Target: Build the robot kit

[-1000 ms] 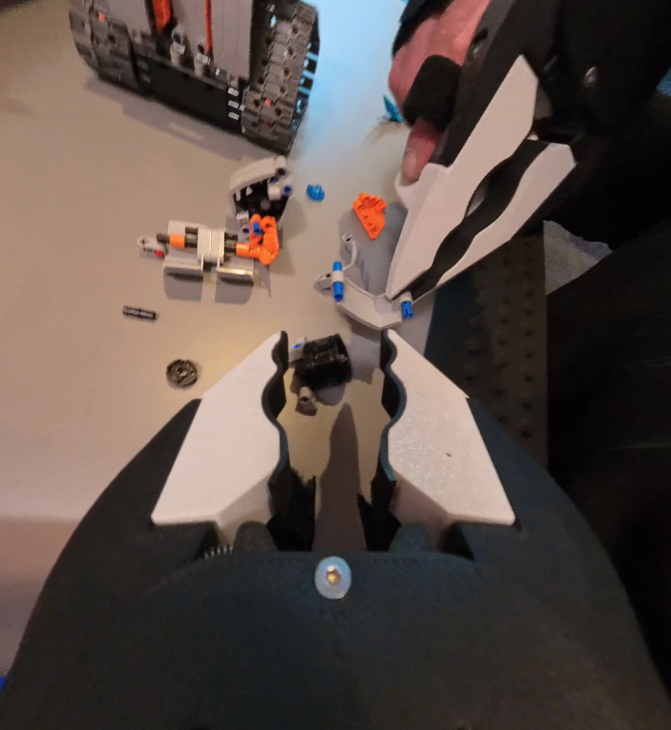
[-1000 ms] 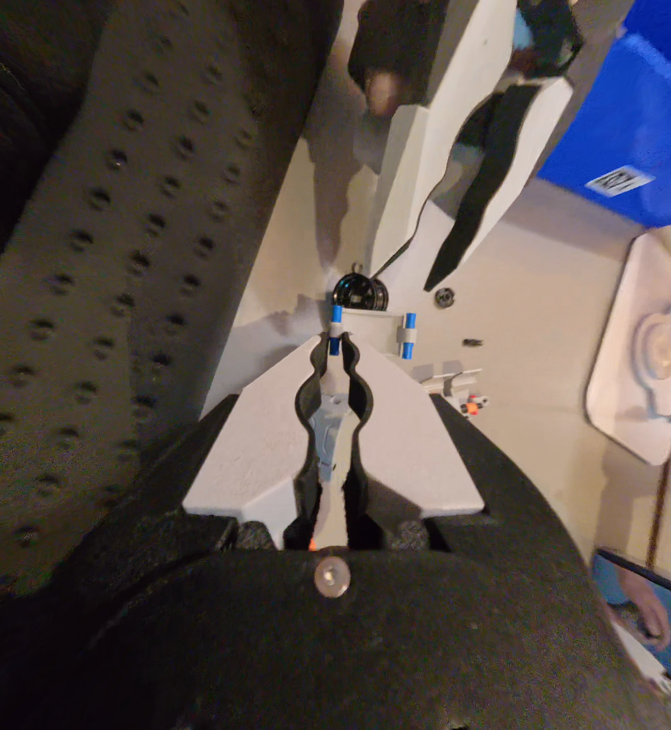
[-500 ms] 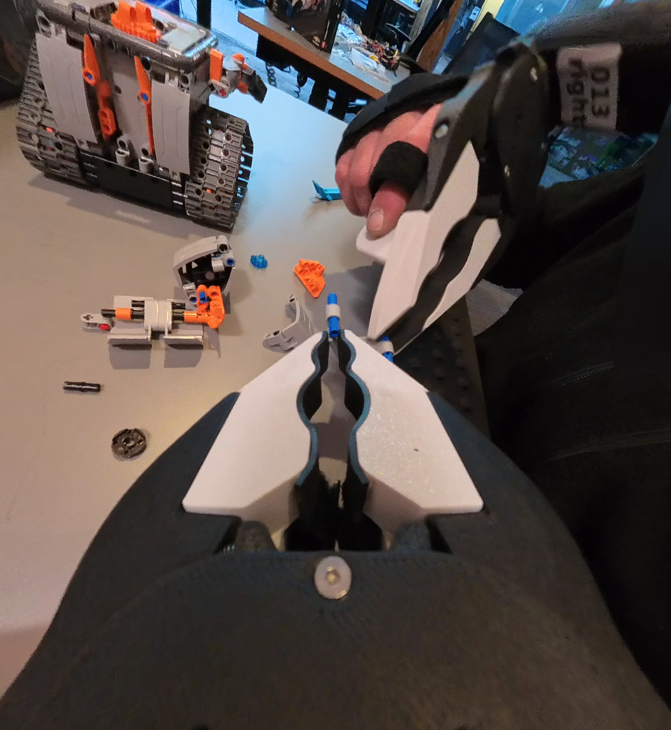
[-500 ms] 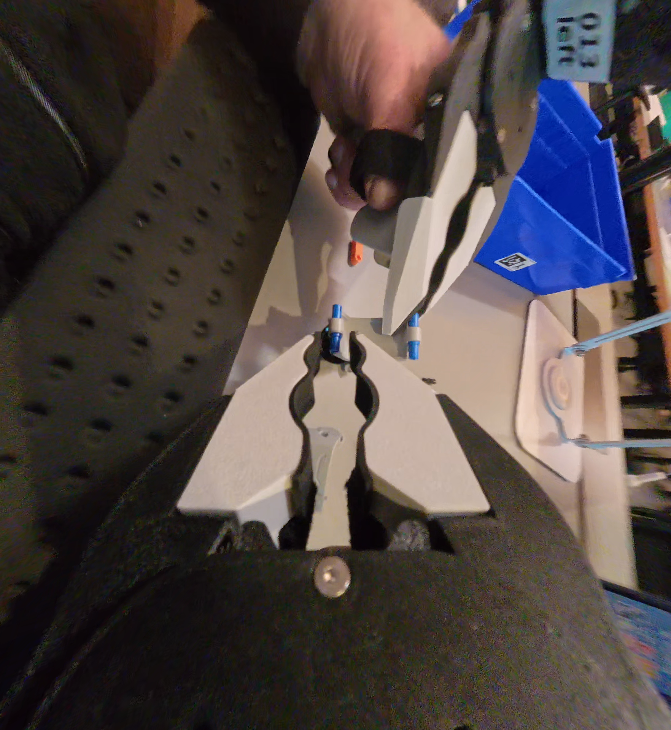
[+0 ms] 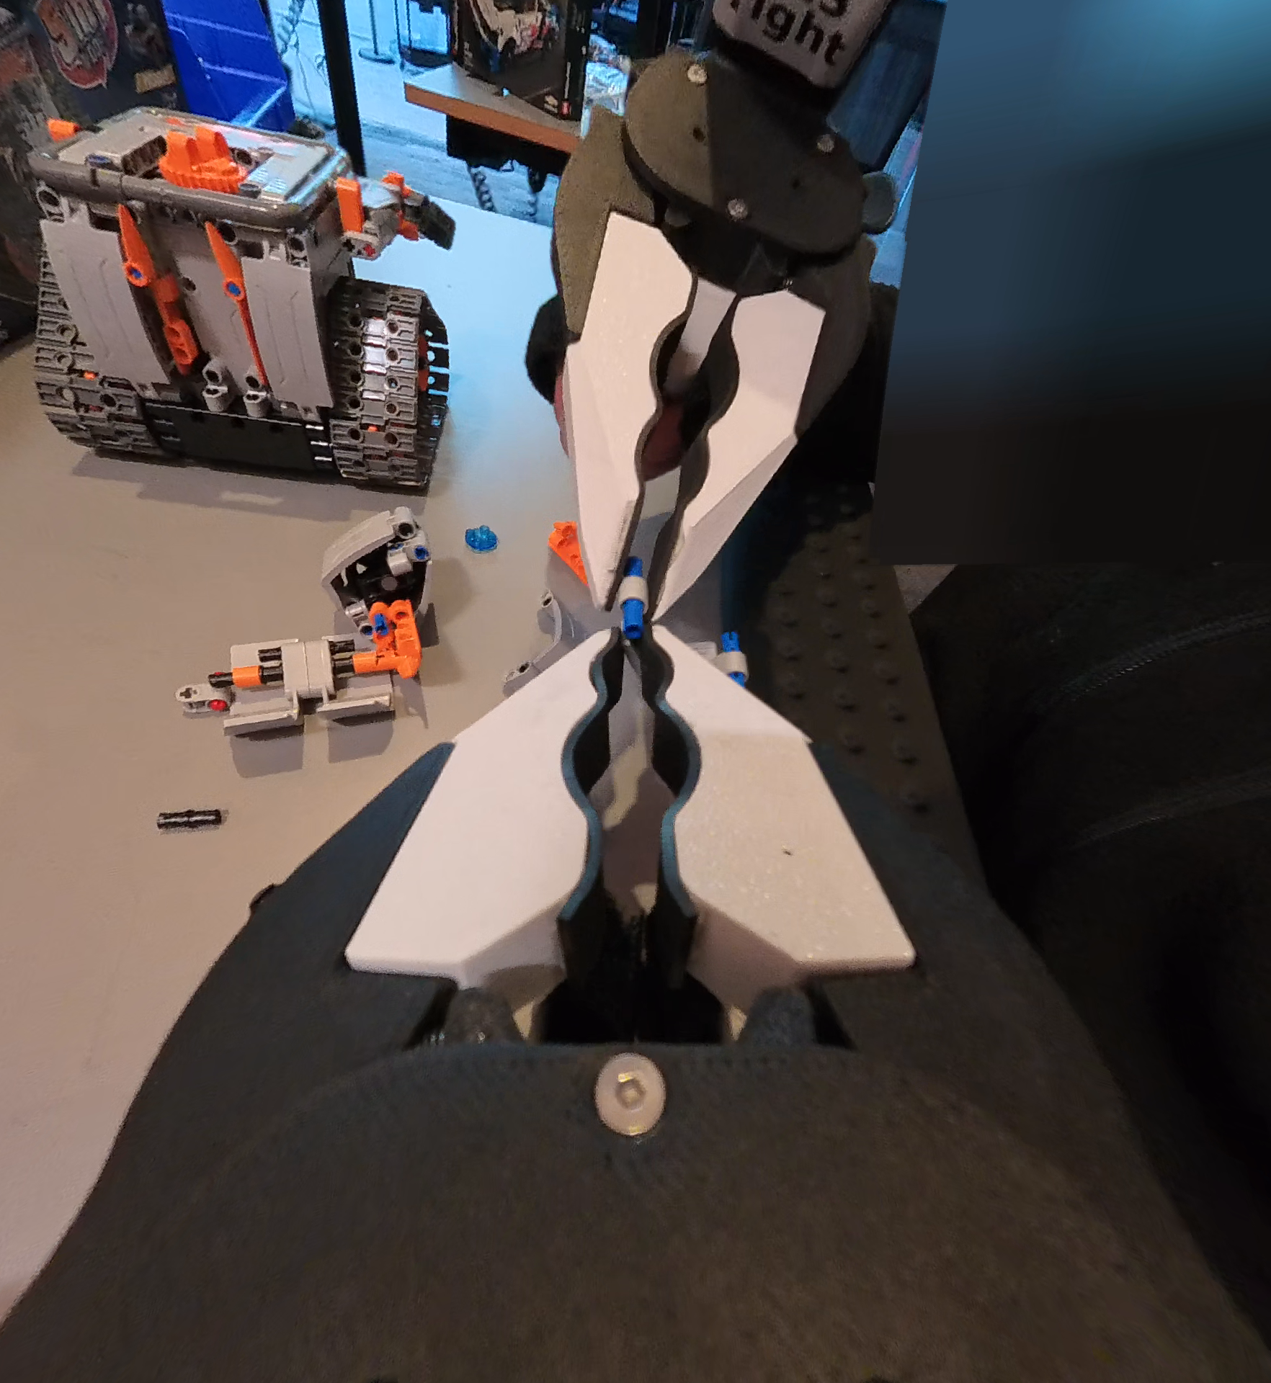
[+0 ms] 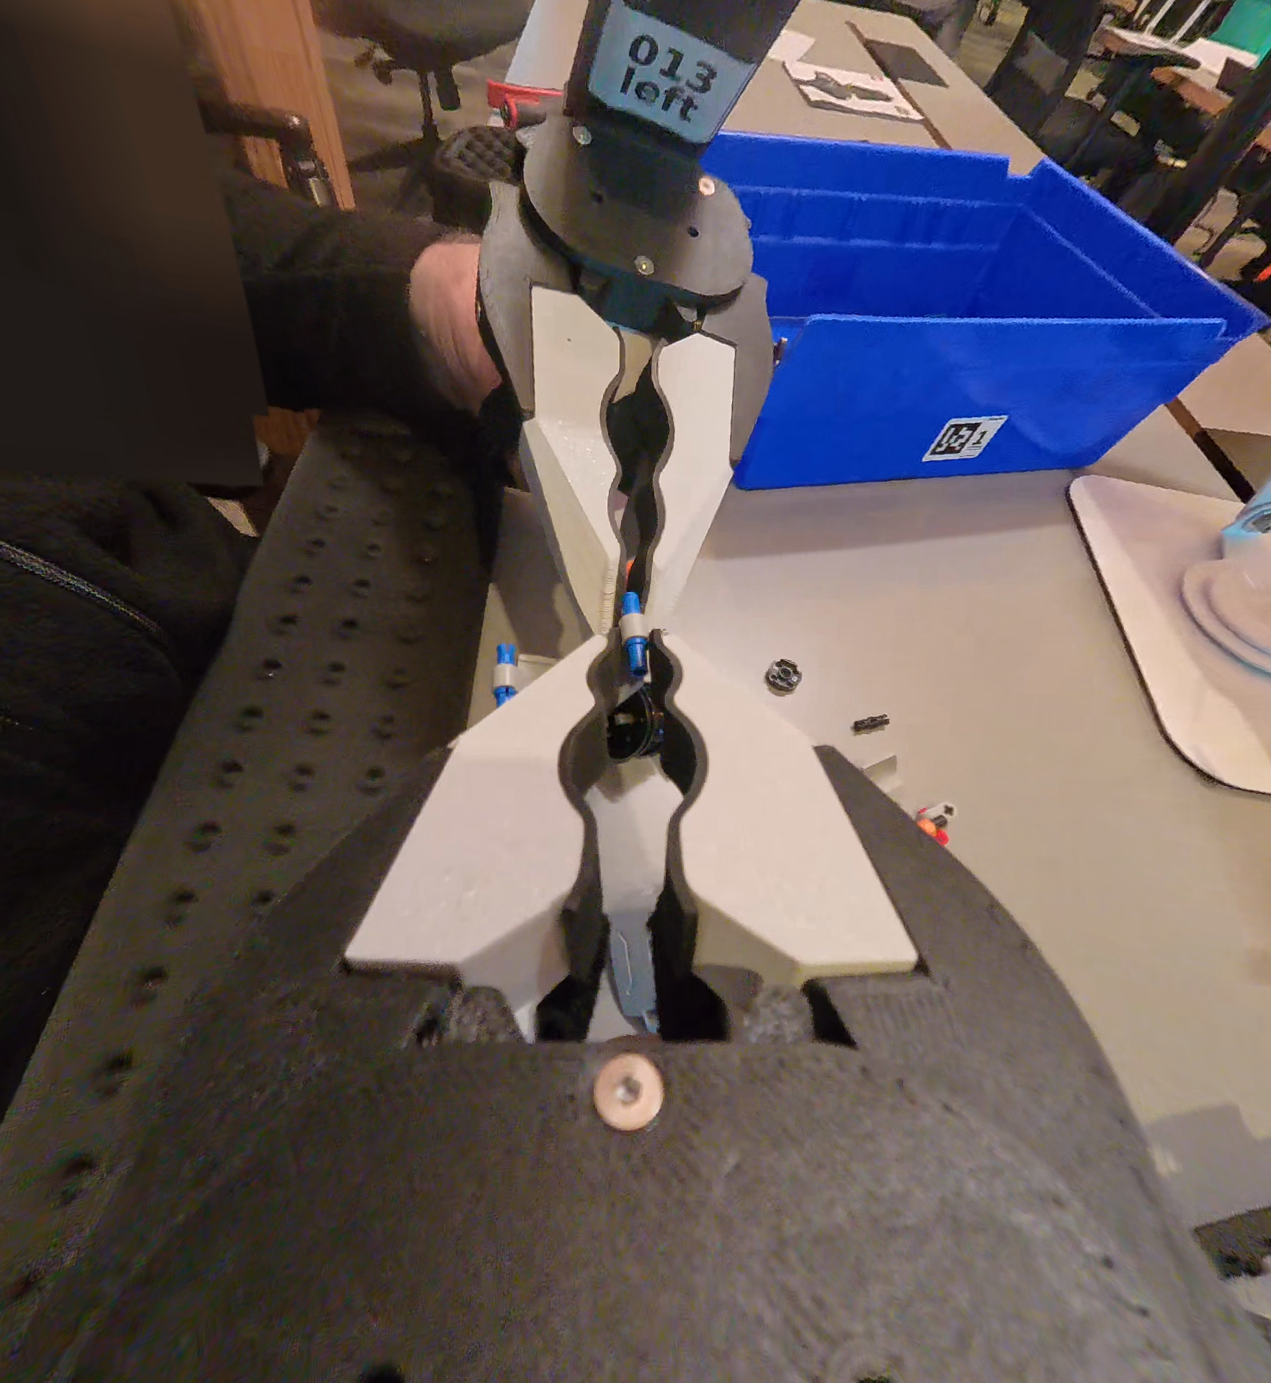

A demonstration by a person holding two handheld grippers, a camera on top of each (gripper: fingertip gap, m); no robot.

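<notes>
Grey tabletop (image 5: 56, 599), both grippers closed, tips meeting on blue-pinned grey piece (image 5: 631, 599).

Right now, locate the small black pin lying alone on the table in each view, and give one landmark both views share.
Left wrist view: the black pin lies low on the left, on the grey table, below the grey-and-orange assembly.
Right wrist view: the pin lies right of centre, just right of the right hand-held gripper, below the black round part.
Shared landmark: the blue-and-white pin where both tip pairs meet.
</notes>
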